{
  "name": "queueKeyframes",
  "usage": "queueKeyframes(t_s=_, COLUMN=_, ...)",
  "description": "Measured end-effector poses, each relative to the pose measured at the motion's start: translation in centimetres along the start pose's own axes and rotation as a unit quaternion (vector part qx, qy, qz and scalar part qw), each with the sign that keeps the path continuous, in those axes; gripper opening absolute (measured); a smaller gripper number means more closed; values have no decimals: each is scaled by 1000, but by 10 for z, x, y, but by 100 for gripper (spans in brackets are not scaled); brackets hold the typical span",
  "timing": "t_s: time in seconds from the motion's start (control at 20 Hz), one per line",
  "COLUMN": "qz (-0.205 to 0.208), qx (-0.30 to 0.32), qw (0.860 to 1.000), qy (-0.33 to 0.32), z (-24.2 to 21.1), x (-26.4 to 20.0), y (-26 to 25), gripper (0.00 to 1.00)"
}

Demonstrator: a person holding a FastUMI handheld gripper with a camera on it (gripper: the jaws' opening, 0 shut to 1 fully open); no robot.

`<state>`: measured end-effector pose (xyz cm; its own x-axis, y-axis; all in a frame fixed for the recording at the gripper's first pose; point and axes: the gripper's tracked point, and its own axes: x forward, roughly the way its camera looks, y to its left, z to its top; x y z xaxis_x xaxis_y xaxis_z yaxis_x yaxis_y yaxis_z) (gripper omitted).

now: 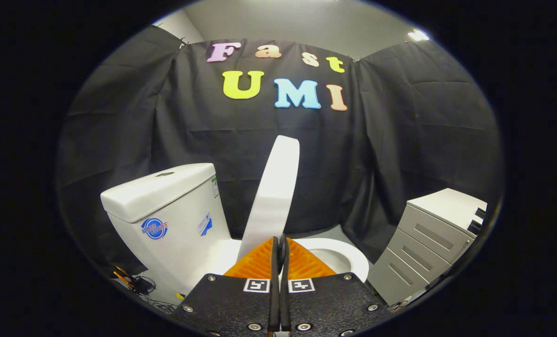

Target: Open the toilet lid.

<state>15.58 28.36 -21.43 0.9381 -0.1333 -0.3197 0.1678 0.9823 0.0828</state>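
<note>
A white toilet stands ahead, its tank (166, 206) to the left of my fingers and its seat rim (353, 260) showing to their right. The white lid (276, 187) is raised steeply and seen almost edge-on, rising straight up from just beyond my fingertips and tilted a little away from the tank. My gripper (278, 241) is shut, the two fingers pressed together with nothing between them. Its tips sit against or just in front of the lid's lower edge; I cannot tell whether they touch it.
A grey drawer cabinet (430, 243) stands close to the right of the toilet. Cables and small items (137, 283) lie on the floor left of the tank's base. Black cloth walls close the booth behind.
</note>
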Motion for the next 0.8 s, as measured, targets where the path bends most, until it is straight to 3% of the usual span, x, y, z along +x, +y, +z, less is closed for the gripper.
queueKeyframes(t_s=0.8, qz=32, qx=-42, qw=999, qy=-13, z=14, x=-6, y=50, gripper=1)
